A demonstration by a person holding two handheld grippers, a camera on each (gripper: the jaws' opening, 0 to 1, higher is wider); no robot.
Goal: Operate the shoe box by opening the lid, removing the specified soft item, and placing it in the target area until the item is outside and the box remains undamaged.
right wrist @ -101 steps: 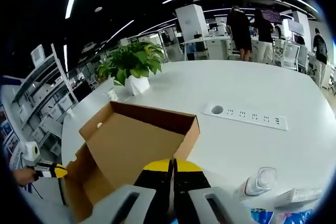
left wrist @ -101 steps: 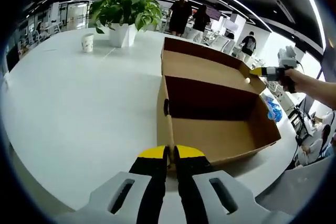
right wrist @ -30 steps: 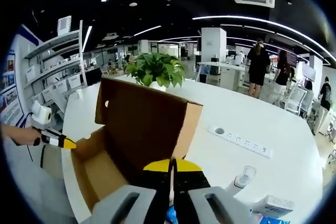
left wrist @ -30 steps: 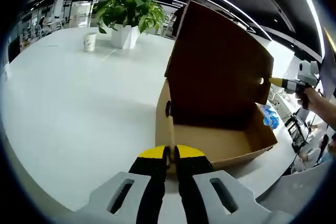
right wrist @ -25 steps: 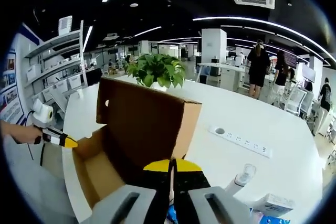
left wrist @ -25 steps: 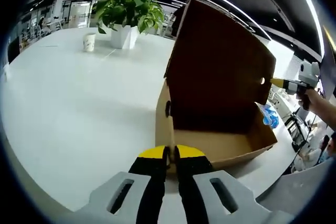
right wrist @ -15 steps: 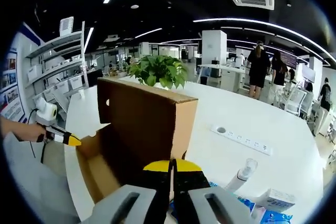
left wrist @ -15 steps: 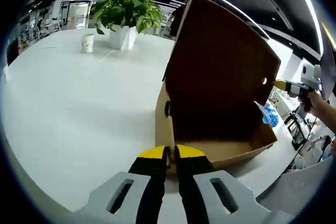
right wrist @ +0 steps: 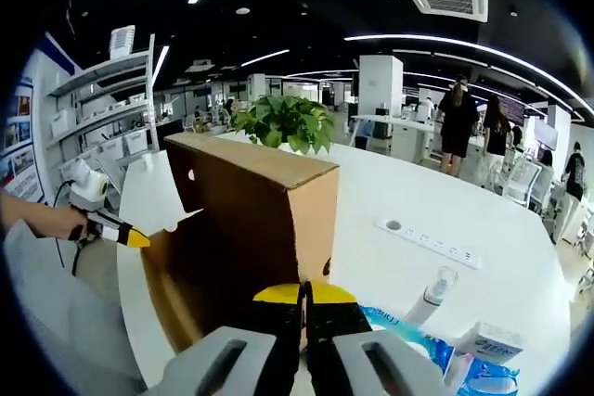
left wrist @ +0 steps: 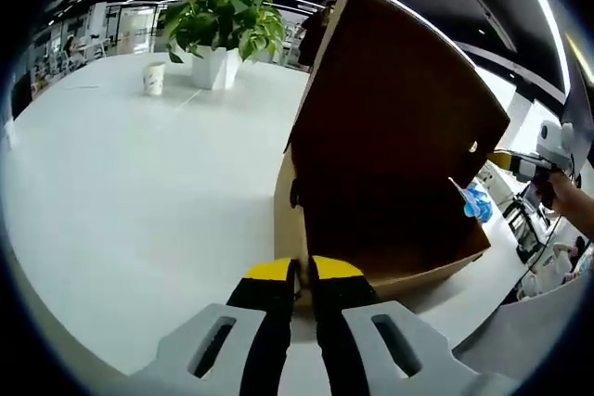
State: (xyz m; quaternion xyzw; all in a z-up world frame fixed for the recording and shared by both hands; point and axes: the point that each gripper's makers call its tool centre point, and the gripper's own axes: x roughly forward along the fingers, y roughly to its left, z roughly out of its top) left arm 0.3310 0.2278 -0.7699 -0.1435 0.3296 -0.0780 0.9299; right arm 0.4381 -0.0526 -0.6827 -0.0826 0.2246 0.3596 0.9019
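Cardboard shoe box point(left wrist: 390, 257) on white table point(left wrist: 121, 183), lid point(left wrist: 399, 127) half raised; left gripper point(left wrist: 297, 275) pinching box wall; right gripper point(right wrist: 304, 299) jaws together on lid edge, potted plant point(left wrist: 218, 30) behind

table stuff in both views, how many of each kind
cardboard box: 1
potted plant: 1
paper cup: 1
power strip: 1
clear bottle: 1
blue and white packs: 2
total: 7

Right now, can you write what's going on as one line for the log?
left claw: shut on box wall | right claw: shut on lid | lid: raised, tilted over box
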